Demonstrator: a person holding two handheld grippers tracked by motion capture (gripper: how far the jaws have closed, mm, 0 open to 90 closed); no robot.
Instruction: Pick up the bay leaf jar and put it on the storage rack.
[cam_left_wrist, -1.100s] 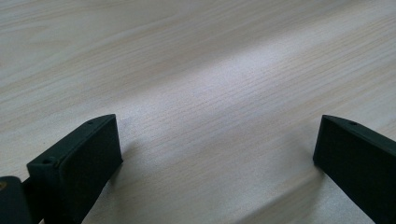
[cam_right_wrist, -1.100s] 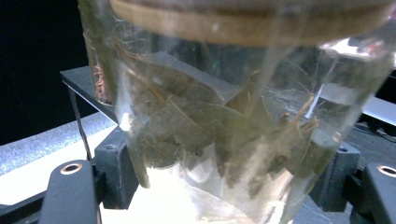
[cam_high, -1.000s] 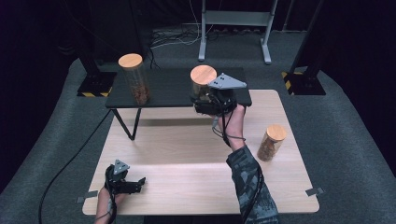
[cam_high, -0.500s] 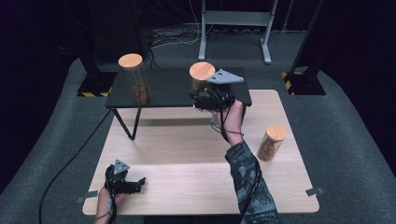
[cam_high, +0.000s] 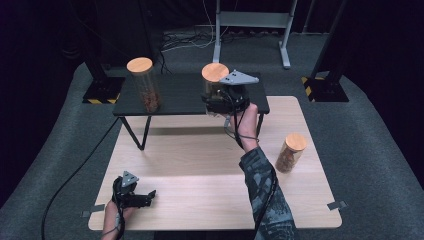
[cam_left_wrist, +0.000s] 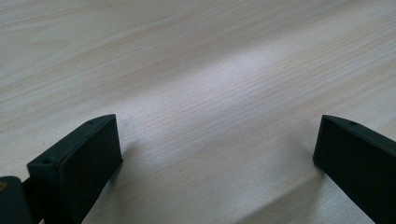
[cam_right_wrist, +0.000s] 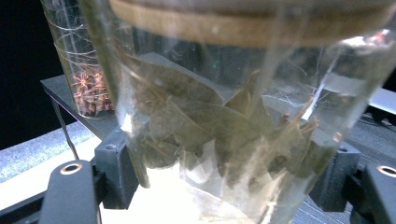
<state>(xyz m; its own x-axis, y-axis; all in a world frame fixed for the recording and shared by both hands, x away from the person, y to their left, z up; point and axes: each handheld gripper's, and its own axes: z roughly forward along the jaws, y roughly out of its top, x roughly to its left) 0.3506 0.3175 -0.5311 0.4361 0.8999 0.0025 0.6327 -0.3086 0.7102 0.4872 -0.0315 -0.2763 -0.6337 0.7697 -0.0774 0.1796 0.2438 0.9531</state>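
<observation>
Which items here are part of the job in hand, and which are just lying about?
In the job:
- jar of bay leaves, clamped in the right gripper
- black shelf

Lying about:
- jar of star anise on the shelf
- third jar on the wooden table
- left gripper, open and idle

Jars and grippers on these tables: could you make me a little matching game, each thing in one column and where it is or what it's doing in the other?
Things:
1. Jar of bay leaves
2. Jar of star anise
3. Jar on the wooden table
4. Left gripper

Places or states:
A. Stands alone at the table's right side
B. Open, low over bare wood
C. Clamped between the right gripper jaws
D. Left end of the black shelf

Pairs: 1-C, 2-D, 3-A, 4-B
</observation>
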